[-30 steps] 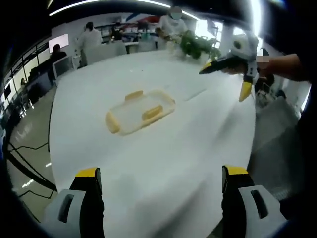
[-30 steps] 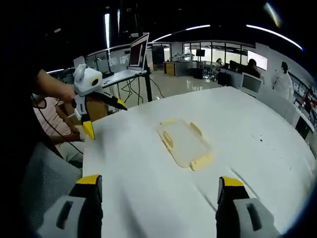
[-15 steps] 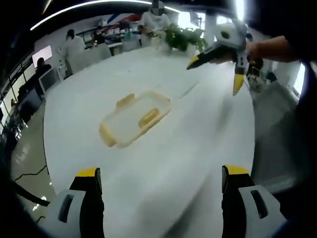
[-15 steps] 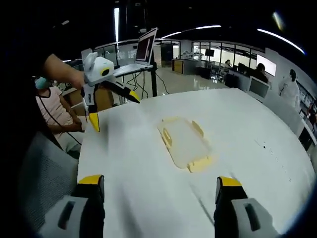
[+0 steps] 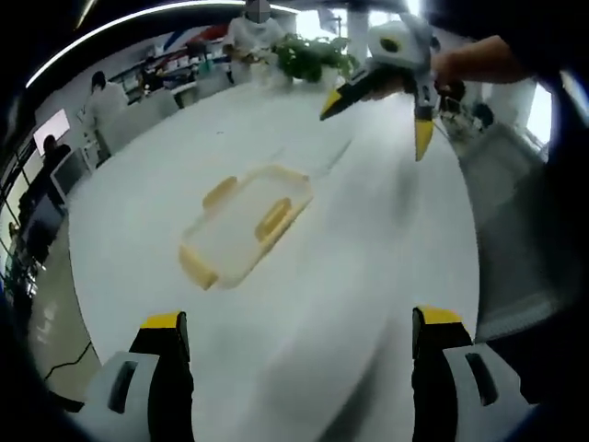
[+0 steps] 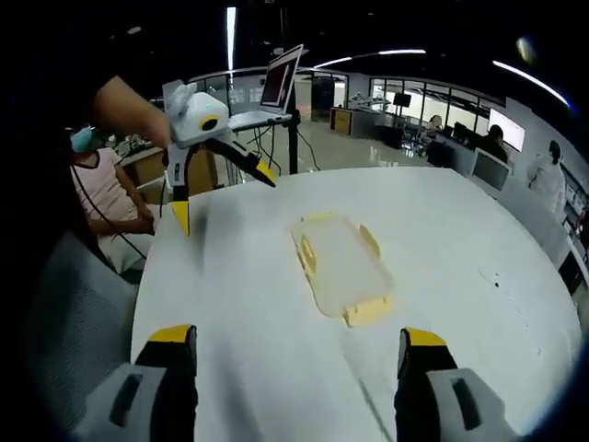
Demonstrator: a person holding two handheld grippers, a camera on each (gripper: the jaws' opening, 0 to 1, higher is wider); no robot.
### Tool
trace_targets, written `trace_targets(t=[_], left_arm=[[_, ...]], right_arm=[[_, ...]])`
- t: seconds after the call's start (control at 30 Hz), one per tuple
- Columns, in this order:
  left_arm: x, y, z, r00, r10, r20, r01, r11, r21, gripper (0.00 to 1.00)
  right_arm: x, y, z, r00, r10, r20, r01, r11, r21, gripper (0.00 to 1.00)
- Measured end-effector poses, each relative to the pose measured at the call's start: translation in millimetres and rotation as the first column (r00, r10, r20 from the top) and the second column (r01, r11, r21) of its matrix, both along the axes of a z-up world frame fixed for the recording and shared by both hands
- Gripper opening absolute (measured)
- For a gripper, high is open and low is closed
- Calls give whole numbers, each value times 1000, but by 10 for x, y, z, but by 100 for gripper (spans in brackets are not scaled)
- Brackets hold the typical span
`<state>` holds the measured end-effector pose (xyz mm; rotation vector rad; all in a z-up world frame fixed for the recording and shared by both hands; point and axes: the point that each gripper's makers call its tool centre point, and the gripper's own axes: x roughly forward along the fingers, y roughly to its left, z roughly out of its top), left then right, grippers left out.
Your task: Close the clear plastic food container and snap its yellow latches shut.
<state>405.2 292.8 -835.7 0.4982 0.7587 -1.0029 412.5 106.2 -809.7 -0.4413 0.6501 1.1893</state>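
Note:
A flat clear plastic container point(image 5: 244, 224) with yellow latches point(image 5: 274, 217) lies on the white table point(image 5: 368, 249). In the right gripper view the container point(image 6: 340, 269) sits mid-table, its latches point(image 6: 368, 311) sticking outward. My left gripper point(image 5: 301, 320) is open and empty, well short of the container. My right gripper point(image 6: 296, 336) is also open and empty, a good way in front of the box. Each gripper shows in the other's view, held by a hand above the table: the right gripper point(image 5: 377, 122) at upper right, the left gripper point(image 6: 224, 195) at upper left, both with jaws spread.
A plant point(image 5: 313, 57) stands at the table's far edge. A laptop on a stand point(image 6: 279, 81) and a seated person point(image 6: 97, 189) are beyond the table's left side. A grey chair point(image 6: 64, 313) is close by. Several people stand at desks behind.
Both views have shifted slightly with the hands. Each gripper now shows closer to the container in the other's view. The container has not moved, and both grippers stay open.

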Motion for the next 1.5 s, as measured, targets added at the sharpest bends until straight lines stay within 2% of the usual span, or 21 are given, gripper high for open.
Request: trace_targets(t=[0.2, 0.27, 0.47, 0.57, 0.63, 0.8, 1.0, 1.1, 1.17, 1.23, 1.3, 1.33, 1.4, 1.5], left_arm=[[182, 92, 17, 999, -37, 6, 37, 999, 25, 99], [255, 61, 73, 996, -75, 48, 75, 997, 2, 99], [387, 101, 8, 993, -116, 24, 115, 992, 44, 99], [518, 128, -12, 990, -139, 40, 136, 989, 64, 99], [573, 120, -6, 990, -134, 35, 132, 990, 45, 99], [675, 149, -91, 984, -176, 25, 174, 982, 71, 99], [780, 136, -106, 976, -215, 24, 213, 974, 79, 98], [793, 104, -154, 968, -252, 11, 250, 964, 92, 97], [816, 92, -196, 955, -298, 9, 295, 948, 119, 95], [843, 51, -200, 950, -313, 0, 311, 944, 110, 93], [881, 28, -207, 949, -315, -6, 314, 943, 108, 89], [847, -22, -205, 940, -340, -29, 341, 937, 81, 85], [894, -33, -229, 938, -346, -31, 347, 933, 91, 81], [991, -16, -297, 923, -384, -33, 386, 916, 110, 77]], right_arm=[[139, 18, -7, 1000, 25, 12, -25, 999, -23, 88], [213, 17, -15, 999, 28, 38, -27, 999, -40, 90], [318, 36, -19, 994, 79, 80, -73, 995, -65, 91], [377, 31, -40, 995, 82, 51, -79, 994, -71, 92], [410, 37, -42, 995, 85, 56, -81, 994, -76, 91], [526, 42, -79, 991, 114, 66, -106, 988, -115, 89], [599, 58, -115, 989, 131, 68, -120, 983, -137, 87], [616, 53, -221, 987, 144, 64, -132, 977, -170, 84], [634, 72, -283, 986, 154, 60, -141, 973, -184, 81], [641, 96, -326, 983, 173, 58, -159, 969, -190, 80], [669, 106, -331, 971, 220, 93, -196, 956, -218, 73], [679, 99, -351, 972, 217, 87, -193, 955, -225, 72], [719, 111, -373, 973, 214, 80, -192, 956, -222, 71], [763, 135, -438, 974, 219, 57, -201, 952, -230, 68]])
